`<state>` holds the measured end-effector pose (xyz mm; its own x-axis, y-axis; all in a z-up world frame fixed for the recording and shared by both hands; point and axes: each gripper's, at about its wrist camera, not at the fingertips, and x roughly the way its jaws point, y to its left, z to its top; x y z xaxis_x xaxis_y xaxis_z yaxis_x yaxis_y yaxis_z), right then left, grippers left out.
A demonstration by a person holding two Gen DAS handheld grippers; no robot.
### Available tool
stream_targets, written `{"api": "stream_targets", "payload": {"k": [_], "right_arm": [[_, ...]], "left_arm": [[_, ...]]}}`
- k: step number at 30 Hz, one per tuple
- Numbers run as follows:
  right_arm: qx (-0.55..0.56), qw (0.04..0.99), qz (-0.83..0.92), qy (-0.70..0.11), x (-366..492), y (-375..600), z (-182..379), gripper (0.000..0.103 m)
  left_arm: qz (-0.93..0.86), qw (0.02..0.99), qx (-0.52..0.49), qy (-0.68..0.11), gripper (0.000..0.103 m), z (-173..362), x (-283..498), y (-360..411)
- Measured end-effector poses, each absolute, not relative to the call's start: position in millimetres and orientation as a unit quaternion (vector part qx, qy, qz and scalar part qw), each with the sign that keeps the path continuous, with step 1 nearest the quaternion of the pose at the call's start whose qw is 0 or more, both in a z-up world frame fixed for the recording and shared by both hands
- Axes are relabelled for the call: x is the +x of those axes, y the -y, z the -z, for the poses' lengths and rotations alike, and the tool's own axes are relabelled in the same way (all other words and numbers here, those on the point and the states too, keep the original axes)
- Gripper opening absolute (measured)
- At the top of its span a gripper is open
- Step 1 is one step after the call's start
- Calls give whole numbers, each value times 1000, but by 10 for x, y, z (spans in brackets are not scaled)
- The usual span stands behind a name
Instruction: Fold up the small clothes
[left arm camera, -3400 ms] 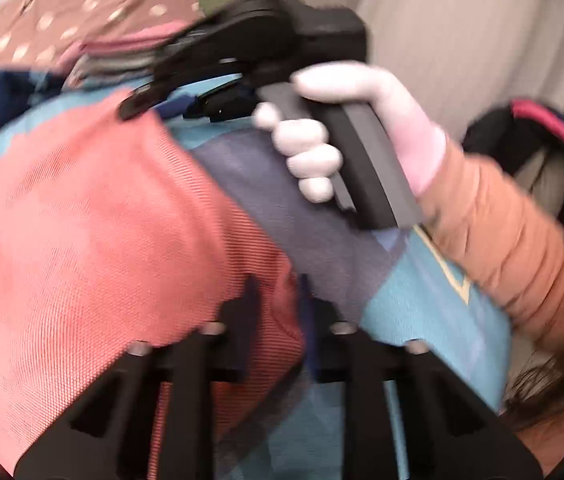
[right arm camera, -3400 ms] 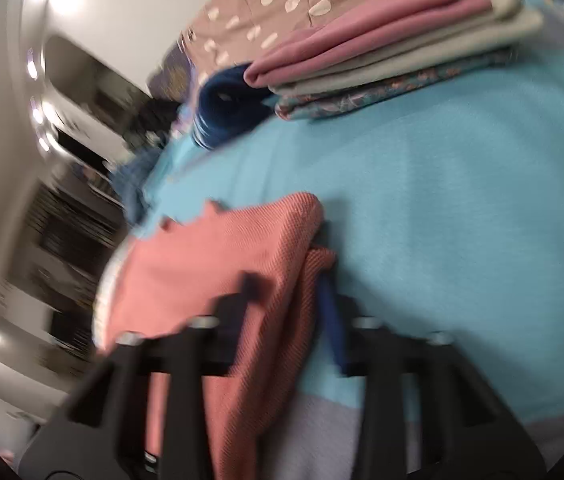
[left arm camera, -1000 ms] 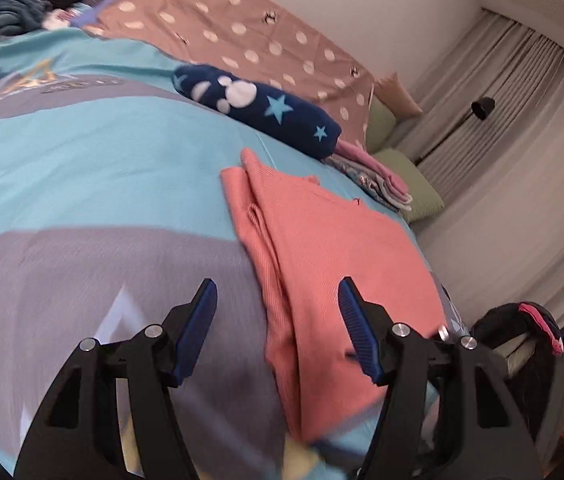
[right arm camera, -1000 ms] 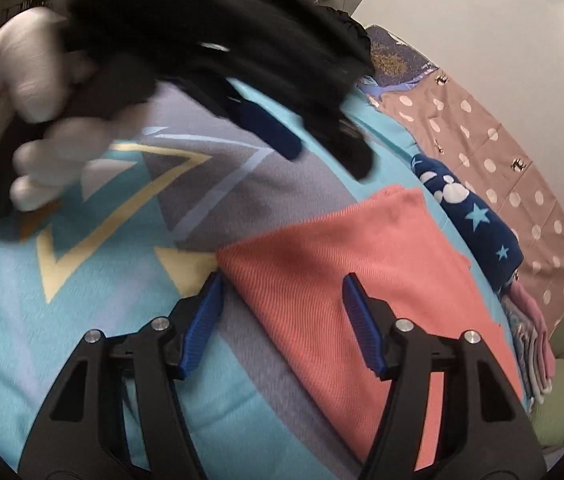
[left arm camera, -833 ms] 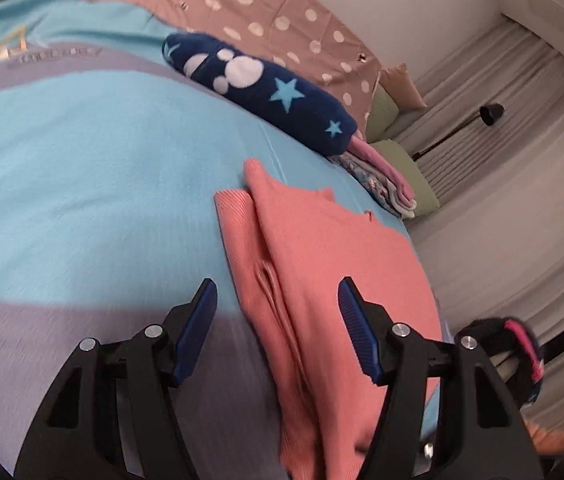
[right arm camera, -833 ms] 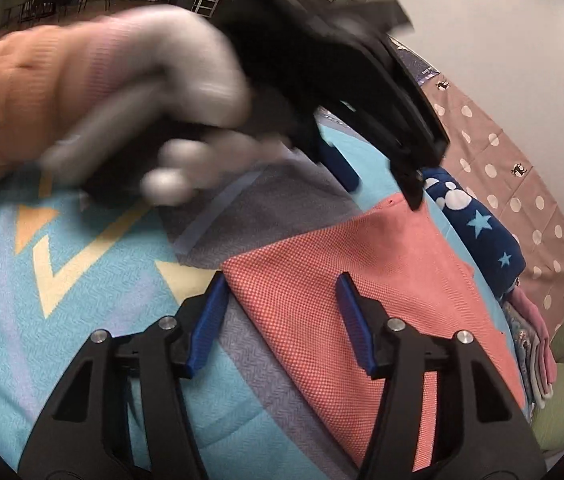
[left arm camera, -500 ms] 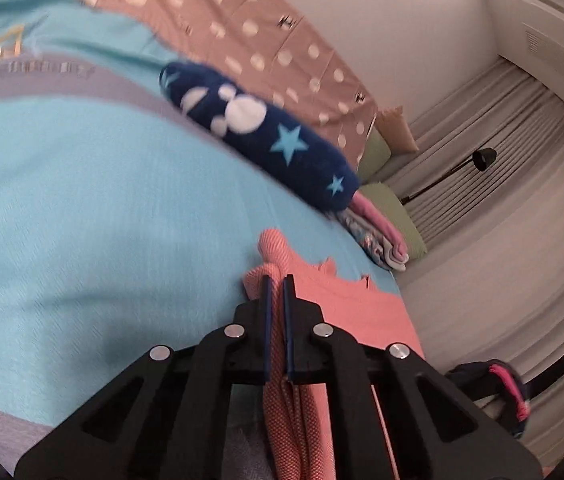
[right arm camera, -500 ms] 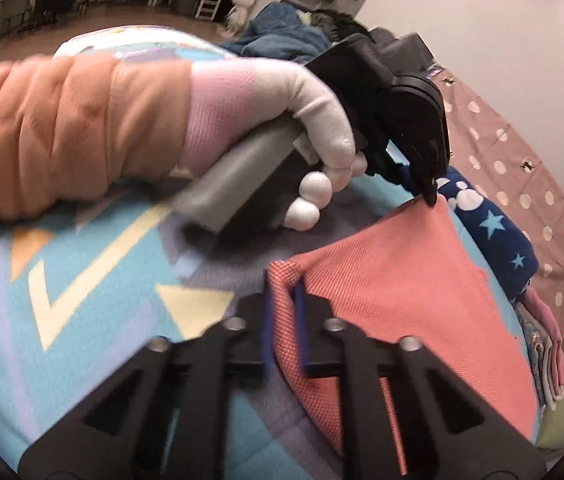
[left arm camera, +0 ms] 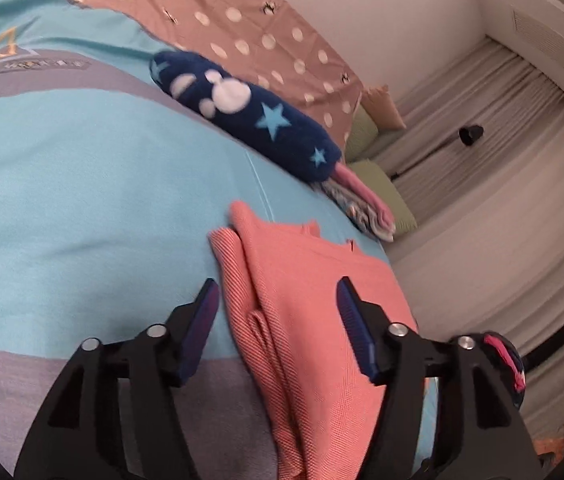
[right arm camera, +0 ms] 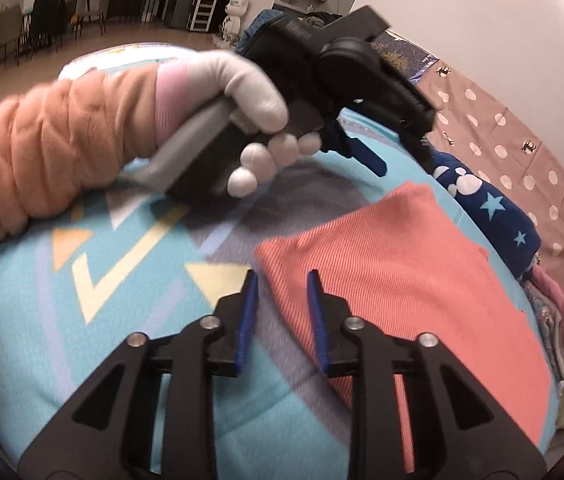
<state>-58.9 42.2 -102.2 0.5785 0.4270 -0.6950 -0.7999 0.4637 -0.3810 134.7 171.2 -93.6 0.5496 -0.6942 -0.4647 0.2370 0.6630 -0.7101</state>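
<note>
A coral-pink knit garment [left arm camera: 313, 320] lies folded flat on the blue bedspread [left arm camera: 82, 200]. It also shows in the right wrist view [right arm camera: 413, 288]. My left gripper [left arm camera: 276, 300] is open and empty, its fingers spread above the garment's folded left edge. In the right wrist view the left gripper [right arm camera: 397, 156] hovers over the garment's far corner, held by a gloved hand [right arm camera: 250, 120]. My right gripper [right arm camera: 282, 280] is partly open and empty, its fingers on either side of the garment's near corner.
A navy star-print roll [left arm camera: 250, 116] lies behind the garment, with a stack of folded clothes [left arm camera: 365, 208] beside it. A dotted brown cover [left arm camera: 242, 28] lies at the head of the bed. Curtains [left arm camera: 501, 160] and a dark bag [left arm camera: 501, 360] are at the right bed edge.
Both grippers were shut on the garment's edge half a second ago and have now opened and let it go. The garment lies flat, and the left gripper has lifted slightly.
</note>
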Motion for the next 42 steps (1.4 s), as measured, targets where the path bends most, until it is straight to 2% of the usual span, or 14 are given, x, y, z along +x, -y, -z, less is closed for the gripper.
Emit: {"api": "stream_targets", "payload": {"k": [1, 4, 8, 11, 16, 17, 18, 19, 20, 21, 23, 25, 34, 42], "right_arm": [[-362, 816, -368, -259, -618, -422, 1043, 39], [-364, 826, -341, -263, -564, -417, 1073, 50], [-366, 828, -328, -271, -486, -495, 1131, 51], [-399, 832, -301, -242, -565, -625, 1195, 52], [-389, 836, -299, -247, -526, -653, 1203, 51], [-381, 837, -298, -255, -483, -653, 1197, 50], [-377, 839, -296, -260, -428, -655, 1194, 50], [-373, 841, -290, -263, -386, -682, 1194, 50], [-372, 842, -288, -265, -352, -713, 1195, 48], [-370, 843, -286, -266, -314, -755, 1197, 46], [-362, 840, -297, -273, -265, -800, 1200, 23], [-357, 846, -288, -271, -291, -793, 1193, 11], [-200, 891, -304, -272, -132, -243, 594, 10], [-73, 914, -294, -270, 61, 587, 174, 10]], "left_arm": [[275, 827, -291, -394, 66, 983, 1372, -1657], [270, 832, -278, -396, 70, 1038, 1452, -1553], [268, 834, -277, -396, 75, 1043, 1558, -1514], [276, 836, -264, -393, 82, 1028, 1560, -1469], [286, 830, -285, -385, 81, 1046, 1575, -1539], [283, 831, -283, -387, 74, 1047, 1591, -1536], [279, 831, -280, -391, 58, 1053, 1616, -1525], [274, 827, -280, -404, 46, 1085, 1678, -1506], [267, 822, -284, -416, 23, 1125, 1736, -1501], [264, 813, -295, -426, 12, 1174, 1794, -1514], [279, 796, -325, -428, 10, 1228, 1857, -1554], [278, 802, -318, -423, 9, 1192, 1832, -1548], [287, 811, -310, -404, 9, 774, 1833, -1382], [290, 827, -272, -398, 9, 300, 1855, -844]]}}
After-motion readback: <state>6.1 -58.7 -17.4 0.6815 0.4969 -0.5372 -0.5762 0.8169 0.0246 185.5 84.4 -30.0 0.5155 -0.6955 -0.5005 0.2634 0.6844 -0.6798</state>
